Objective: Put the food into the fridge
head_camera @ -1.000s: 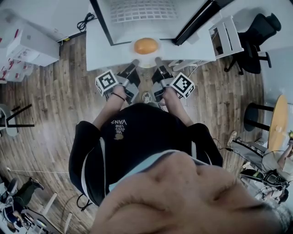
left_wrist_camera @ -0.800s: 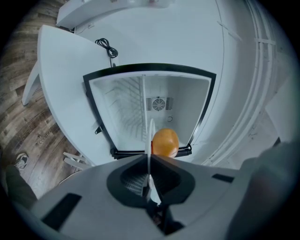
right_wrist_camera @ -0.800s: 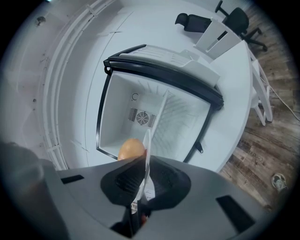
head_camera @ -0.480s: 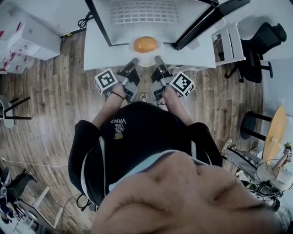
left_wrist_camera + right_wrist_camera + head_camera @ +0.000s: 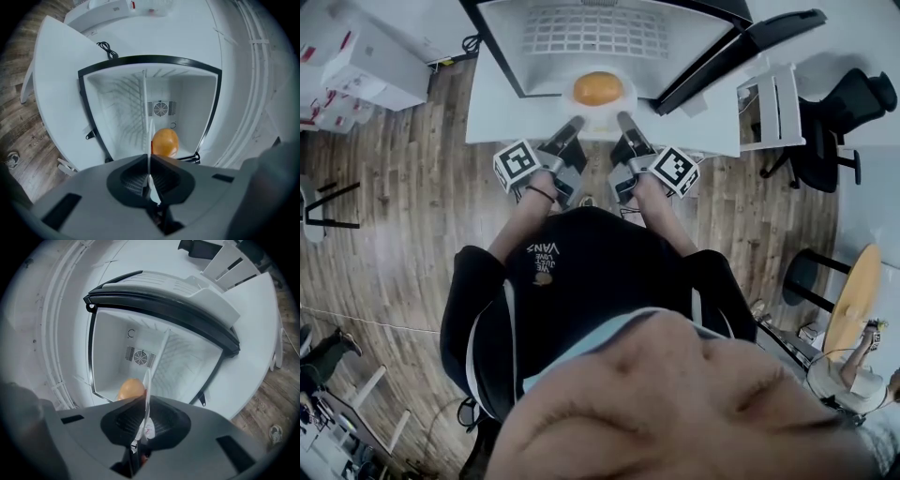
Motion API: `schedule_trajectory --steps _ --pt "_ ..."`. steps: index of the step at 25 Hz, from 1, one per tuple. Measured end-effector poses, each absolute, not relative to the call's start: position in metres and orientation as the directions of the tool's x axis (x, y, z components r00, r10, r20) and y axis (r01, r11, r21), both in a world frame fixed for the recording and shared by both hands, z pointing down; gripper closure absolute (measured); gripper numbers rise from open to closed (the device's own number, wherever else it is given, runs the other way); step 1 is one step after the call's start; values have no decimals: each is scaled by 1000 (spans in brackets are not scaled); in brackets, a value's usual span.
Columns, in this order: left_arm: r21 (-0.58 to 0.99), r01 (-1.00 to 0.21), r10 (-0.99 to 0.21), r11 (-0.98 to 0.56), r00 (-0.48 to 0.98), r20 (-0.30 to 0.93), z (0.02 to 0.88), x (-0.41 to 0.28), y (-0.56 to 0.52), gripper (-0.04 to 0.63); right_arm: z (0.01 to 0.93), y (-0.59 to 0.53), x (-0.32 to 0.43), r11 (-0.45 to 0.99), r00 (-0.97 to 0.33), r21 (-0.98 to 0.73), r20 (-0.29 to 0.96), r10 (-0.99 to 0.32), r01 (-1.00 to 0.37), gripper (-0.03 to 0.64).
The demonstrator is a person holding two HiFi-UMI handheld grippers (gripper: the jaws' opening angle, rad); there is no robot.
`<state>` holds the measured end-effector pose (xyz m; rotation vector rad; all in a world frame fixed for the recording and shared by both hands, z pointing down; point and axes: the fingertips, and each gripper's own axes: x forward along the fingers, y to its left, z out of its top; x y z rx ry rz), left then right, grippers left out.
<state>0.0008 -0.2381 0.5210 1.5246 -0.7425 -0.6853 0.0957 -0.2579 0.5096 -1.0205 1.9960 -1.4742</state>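
The left gripper (image 5: 575, 125) and right gripper (image 5: 623, 122) each clamp the plate's (image 5: 600, 111) near rim (seen edge-on between the jaws). The orange food (image 5: 598, 88) rides on it at the open fridge's (image 5: 534, 56) front edge, with roomy white walls on either side.

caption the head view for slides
left gripper and right gripper hold round white plate with round orange food at open white fridge

The head camera looks steeply down from above the fridge (image 5: 544, 66); both gripper cameras face into the fridge, close, sharing its interior.
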Motion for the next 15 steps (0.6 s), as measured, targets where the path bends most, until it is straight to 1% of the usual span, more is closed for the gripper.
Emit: schedule_trajectory --steps 5,8,12,15 --pt "997 -67 -805 -47 593 2 521 2 -245 566 512 -268 98 153 -646 -943 80 -759 -297 588" --pt "996 -78 -808 -50 590 6 520 1 -251 566 508 -274 95 163 -653 -946 62 -755 -279 588" --pt "997 -66 -807 -50 590 -2 519 3 -254 566 512 -277 98 152 -650 -944 80 -756 -293 588" --pt "997 -70 -806 -32 592 16 522 -1 -264 566 511 -287 96 146 -644 -942 90 -759 -304 588"
